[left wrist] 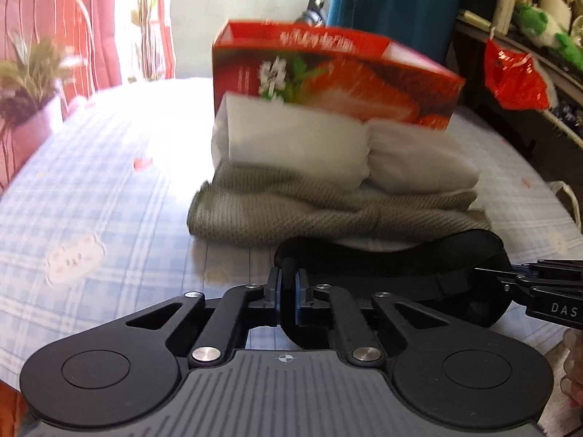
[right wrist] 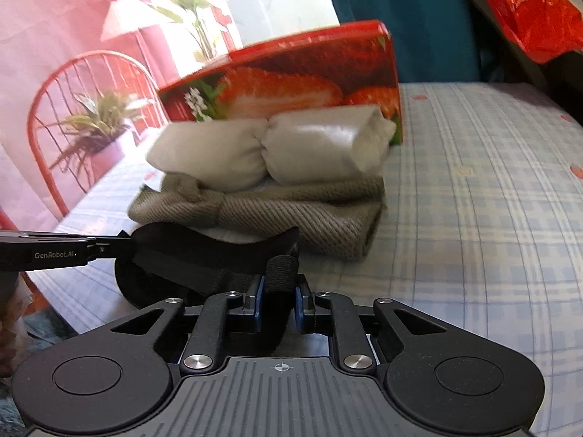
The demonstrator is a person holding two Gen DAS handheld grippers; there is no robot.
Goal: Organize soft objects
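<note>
My left claw [left wrist: 288, 284] and right claw [right wrist: 278, 286] are both clenching the black strap [left wrist: 400, 251], one end each, just in front of the pile. Done so far, I am judging: grey knit [left wrist: 328, 207] folded, two white rolls [left wrist: 298, 142] on top, red box [left wrist: 328, 73] behind. Strap is still waiting for its place. Only the left view is showing a green toy [left wrist: 539, 22] on the shelf; only the right view, a lamp [right wrist: 127, 18].

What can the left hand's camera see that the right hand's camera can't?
Only the left wrist view shows green soft toys on a shelf. Only the right wrist view shows a lamp. Both show the left gripper and right gripper, each shut on the black strap, plus the grey knit, two white rolls, the strawberry box, a potted plant and the red bag.
</note>
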